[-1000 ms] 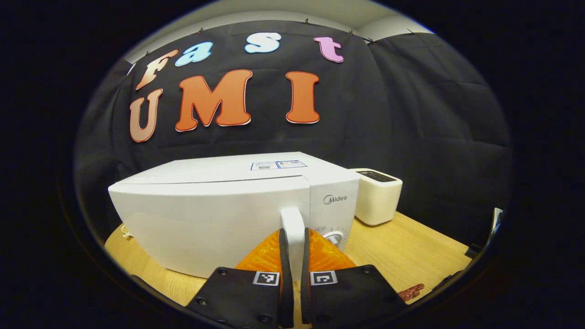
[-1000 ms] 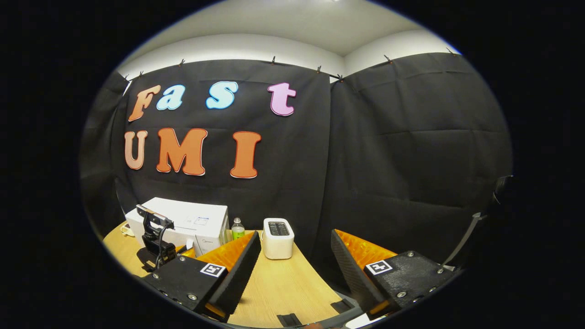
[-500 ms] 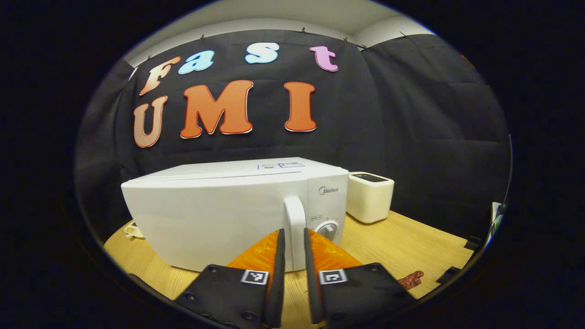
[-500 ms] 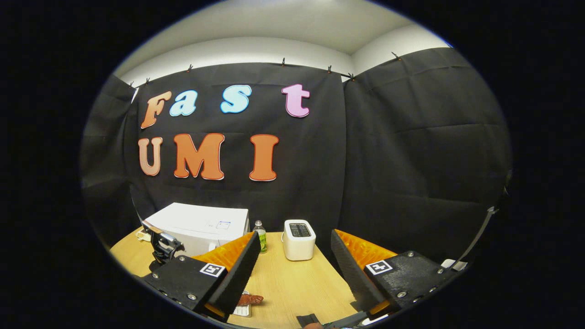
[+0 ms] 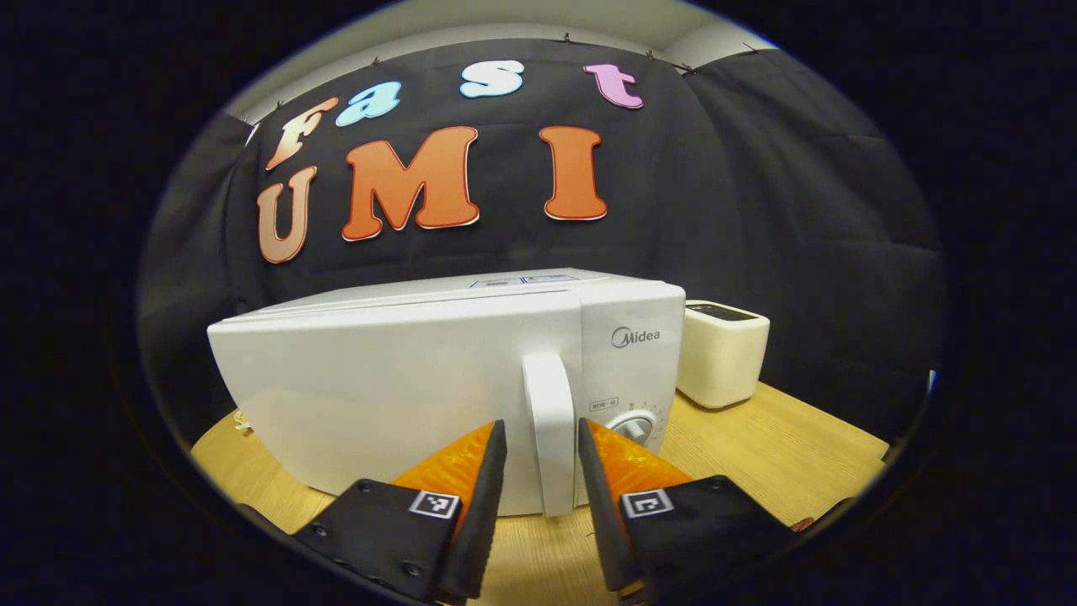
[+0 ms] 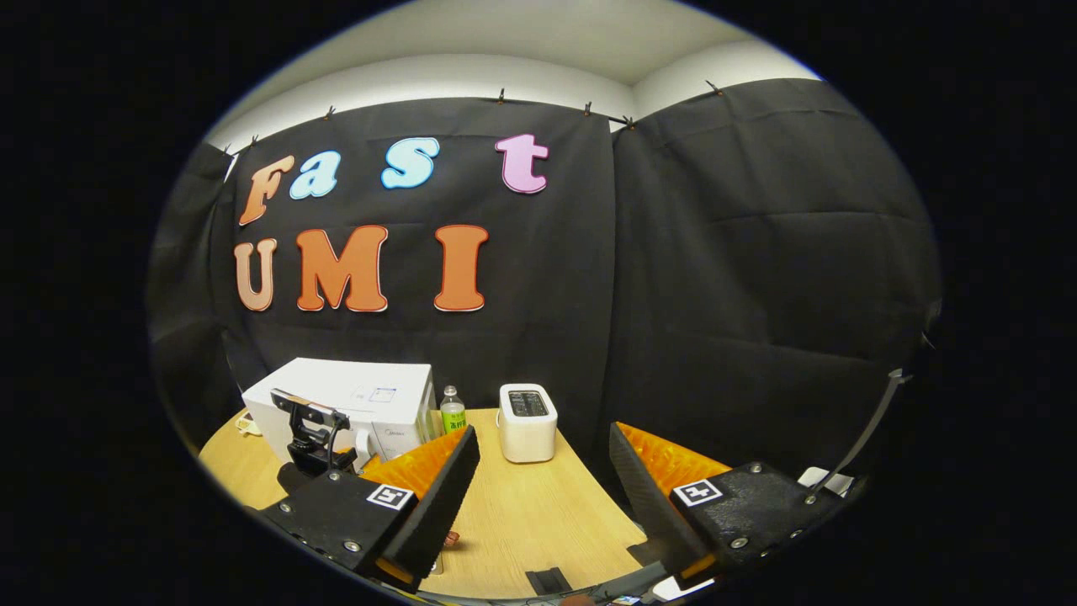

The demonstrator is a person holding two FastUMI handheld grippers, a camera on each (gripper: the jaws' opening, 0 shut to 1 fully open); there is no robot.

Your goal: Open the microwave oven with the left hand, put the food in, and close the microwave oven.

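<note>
The white microwave (image 5: 404, 387) stands on the wooden table with its door looking shut. Its upright white handle (image 5: 549, 429) sits between the fingers of my left gripper (image 5: 540, 425), which is open, with a small gap on each side of the handle. In the right gripper view the microwave (image 6: 353, 396) is far off at the left, with the left gripper (image 6: 315, 429) in front of it. My right gripper (image 6: 543, 433) hangs open and empty above the table. A small reddish-brown piece of food (image 6: 452, 537) lies on the table beside its left finger.
A white toaster (image 5: 722, 353) stands right of the microwave, also seen as the toaster (image 6: 527, 412) in the right gripper view. A small green-labelled bottle (image 6: 453, 412) stands between them. The table (image 6: 538, 513) stretches toward me; black cloth walls close in behind and to the right.
My left gripper's fingers, shut tight on the handle a second ago, have spread apart around it. The right gripper stays open and has only shifted slightly.
</note>
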